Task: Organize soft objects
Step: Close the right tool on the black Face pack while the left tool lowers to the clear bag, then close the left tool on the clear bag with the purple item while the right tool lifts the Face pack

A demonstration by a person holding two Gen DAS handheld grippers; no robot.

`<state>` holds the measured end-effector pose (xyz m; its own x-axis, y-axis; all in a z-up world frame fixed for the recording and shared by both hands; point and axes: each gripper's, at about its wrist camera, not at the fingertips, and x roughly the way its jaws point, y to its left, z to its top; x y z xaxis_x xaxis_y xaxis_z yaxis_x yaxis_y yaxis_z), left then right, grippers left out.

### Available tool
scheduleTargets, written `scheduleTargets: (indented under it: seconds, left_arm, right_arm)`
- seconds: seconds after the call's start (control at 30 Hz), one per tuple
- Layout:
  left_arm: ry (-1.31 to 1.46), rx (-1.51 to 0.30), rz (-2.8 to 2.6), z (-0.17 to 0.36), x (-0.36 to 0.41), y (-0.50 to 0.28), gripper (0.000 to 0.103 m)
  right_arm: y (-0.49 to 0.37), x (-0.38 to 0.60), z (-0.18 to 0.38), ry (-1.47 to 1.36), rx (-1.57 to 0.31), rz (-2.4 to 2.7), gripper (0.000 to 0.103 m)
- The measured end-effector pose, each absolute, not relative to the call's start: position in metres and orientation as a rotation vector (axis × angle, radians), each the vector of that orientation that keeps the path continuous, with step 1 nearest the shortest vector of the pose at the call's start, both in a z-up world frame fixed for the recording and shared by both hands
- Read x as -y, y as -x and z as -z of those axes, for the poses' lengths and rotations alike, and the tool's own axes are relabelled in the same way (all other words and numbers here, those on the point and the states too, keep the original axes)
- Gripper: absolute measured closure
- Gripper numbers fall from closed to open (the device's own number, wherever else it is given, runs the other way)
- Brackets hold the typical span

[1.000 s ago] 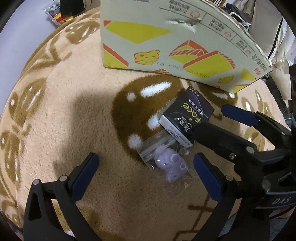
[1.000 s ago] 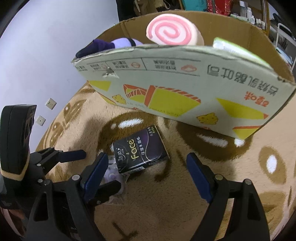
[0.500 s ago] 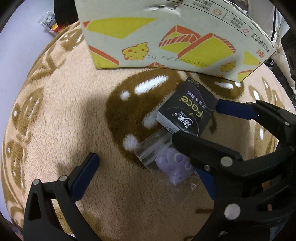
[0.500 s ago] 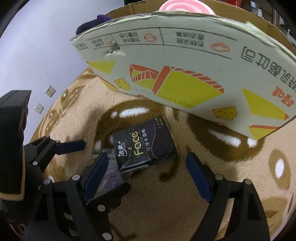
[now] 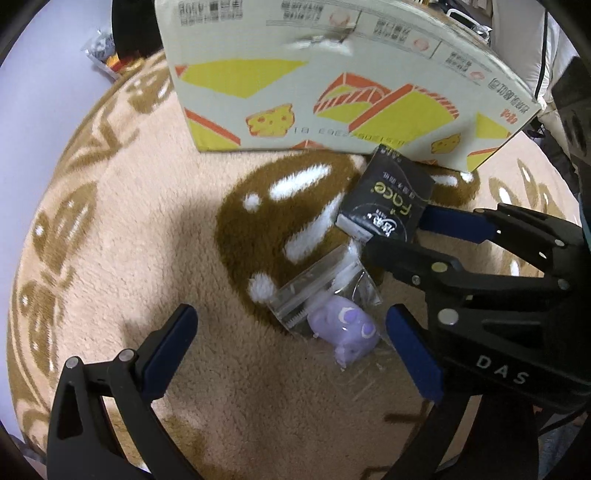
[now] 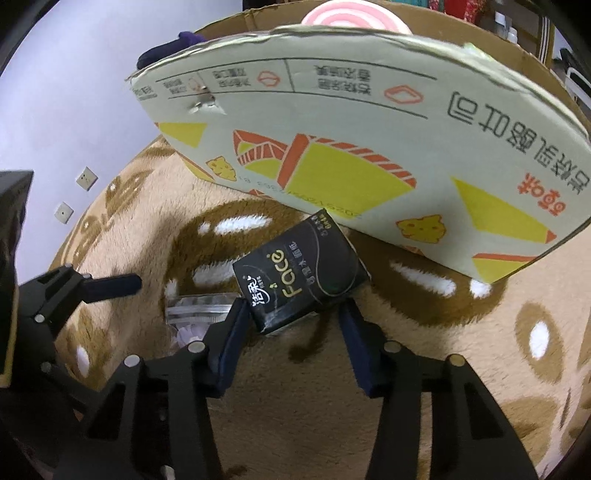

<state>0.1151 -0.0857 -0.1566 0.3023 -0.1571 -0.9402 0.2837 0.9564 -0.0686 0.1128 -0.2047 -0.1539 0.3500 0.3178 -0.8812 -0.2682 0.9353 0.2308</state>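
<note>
Closing in: right gripper (image 6: 293, 325) has narrowed its blue pads since 0.5 s back, now flanking the near end of one black rectangular tissue pack (image 6: 299, 282) w/ gold "Face" print.

Left wrist view: 1 tissue pack (image 5: 386, 203), 1 lilac squishy toy in a clear zip bag (image 5: 345, 328), 1 printed white cardboard box (image 5: 343, 77), all on a beige-and-brown plush blanket (image 5: 122, 236). Pack's long axis runs diagonally, far end touching the box base. Left gripper (image 5: 291, 350) hovers low, fingers spread wide, grasping nothing; bagged toy just beside its right pad.

Right wrist view: left pad touches the pack's corner, right pad just beside it; full clamp? can't tell. 1 pink swirl cushion (image 6: 354, 16) peeks over the box rim (image 6: 332, 40).
</note>
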Motion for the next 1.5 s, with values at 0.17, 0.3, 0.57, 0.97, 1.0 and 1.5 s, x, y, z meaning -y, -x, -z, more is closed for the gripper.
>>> scheduleTargets:
  seconds: [0.17,0.3,0.57,0.97,1.0,1.5]
  left_arm:
    - [-0.158,-1.187,0.315,0.145,0.092,-0.106,0.013]
    - [-0.168,-1.211,0.33,0.151,0.098,-0.104,0.024]
    - [-0.173,-1.241,0.337,0.159,0.098,-0.107,0.024]
    - [-0.139,-1.236,0.316,0.157,0.1,-0.113,0.016]
    - [-0.159,-1.232,0.311,0.158,0.103,-0.112,0.014]
    - [-0.159,-1.205,0.367,0.143,0.111,-0.106,0.014]
  right_arm:
    - [-0.111,0.212,0.151,-0.077,-1.159,-0.39,0.056]
    - [-0.11,0.214,0.151,-0.087,-1.162,-0.396,0.06]
    - [-0.109,0.217,0.151,-0.097,-1.171,-0.397,0.06]
    - [-0.107,0.223,0.148,-0.118,-1.17,-0.398,0.06]
    - [-0.107,0.223,0.147,-0.118,-1.167,-0.397,0.06]
    - [-0.105,0.237,0.137,-0.127,-1.153,-0.361,0.06]
